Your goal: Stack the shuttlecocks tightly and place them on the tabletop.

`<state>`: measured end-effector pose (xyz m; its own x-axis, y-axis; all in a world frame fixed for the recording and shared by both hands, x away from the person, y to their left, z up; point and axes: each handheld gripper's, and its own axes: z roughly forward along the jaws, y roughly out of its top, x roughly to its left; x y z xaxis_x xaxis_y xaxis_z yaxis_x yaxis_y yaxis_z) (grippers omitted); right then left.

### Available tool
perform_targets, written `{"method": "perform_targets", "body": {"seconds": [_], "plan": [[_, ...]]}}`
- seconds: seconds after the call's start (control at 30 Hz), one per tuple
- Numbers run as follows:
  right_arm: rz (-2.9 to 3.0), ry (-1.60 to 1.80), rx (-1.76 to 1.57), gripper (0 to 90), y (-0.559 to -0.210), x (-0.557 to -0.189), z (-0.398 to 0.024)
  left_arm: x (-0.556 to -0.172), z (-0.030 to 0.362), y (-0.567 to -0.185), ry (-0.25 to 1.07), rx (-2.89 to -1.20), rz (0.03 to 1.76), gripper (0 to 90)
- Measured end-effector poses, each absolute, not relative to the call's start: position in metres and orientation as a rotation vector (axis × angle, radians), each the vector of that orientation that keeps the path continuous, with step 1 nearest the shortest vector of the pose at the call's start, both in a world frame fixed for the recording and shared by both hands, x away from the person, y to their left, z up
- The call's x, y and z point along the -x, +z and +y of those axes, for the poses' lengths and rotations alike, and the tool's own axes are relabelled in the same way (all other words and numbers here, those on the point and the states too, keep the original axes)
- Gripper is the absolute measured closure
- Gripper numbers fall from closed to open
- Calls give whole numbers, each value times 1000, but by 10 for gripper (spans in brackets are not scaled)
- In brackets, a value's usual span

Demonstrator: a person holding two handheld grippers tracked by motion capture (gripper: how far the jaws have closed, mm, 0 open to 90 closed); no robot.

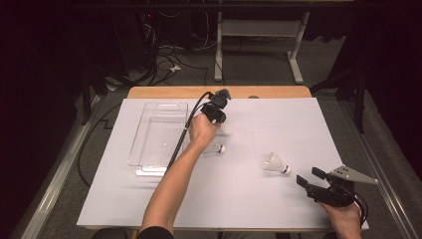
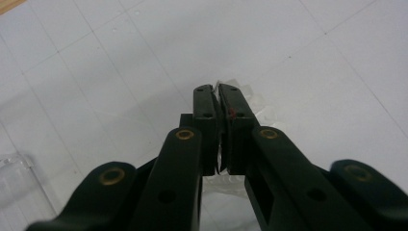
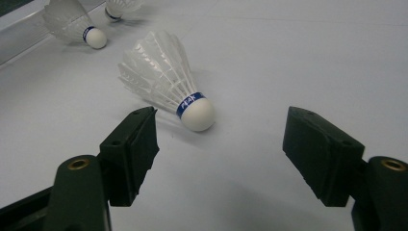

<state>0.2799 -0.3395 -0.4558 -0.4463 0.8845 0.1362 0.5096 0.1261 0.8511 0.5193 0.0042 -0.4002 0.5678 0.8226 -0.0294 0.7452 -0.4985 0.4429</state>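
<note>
Three shuttlecocks are in play: the left gripper (image 2: 219, 94) pinches one's feathers (image 2: 250, 96) at mid-table; lift gently toward the clear tray (image 1: 149, 149) at left. Right gripper (image 3: 221, 139) gapes near another shuttlecock (image 3: 166, 77).

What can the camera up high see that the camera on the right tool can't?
From up high you get the person's left arm and the left tool pinching the far shuttlecock. The right tool view gives the blue band with writing on the near shuttlecock. Both have that near shuttlecock, the white table cover and the open right tool.
</note>
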Motion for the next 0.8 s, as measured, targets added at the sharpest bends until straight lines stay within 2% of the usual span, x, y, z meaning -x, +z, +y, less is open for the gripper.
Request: {"method": "perform_targets", "body": {"seconds": [0.17, 0.27, 0.5, 0.63, 0.8], "plan": [[2010, 1255, -1345, 283, -456, -280, -339, -520, 0, -403, 255, -2389, 1268, 847], [2013, 1250, -1351, 283, -456, -280, -339, -520, -5, -405, 251, -2388, 1273, 781], [2010, 1251, -1352, 283, -456, -280, -339, -521, -11, -410, 260, -2394, 1282, 719], [2011, 1246, -1349, 284, -456, -280, -338, -521, -12, -412, 272, -2407, 1286, 653], [2019, 1243, -1343, 285, -457, -281, -337, -521, -12, -413, 277, -2415, 1266, 627]]}}
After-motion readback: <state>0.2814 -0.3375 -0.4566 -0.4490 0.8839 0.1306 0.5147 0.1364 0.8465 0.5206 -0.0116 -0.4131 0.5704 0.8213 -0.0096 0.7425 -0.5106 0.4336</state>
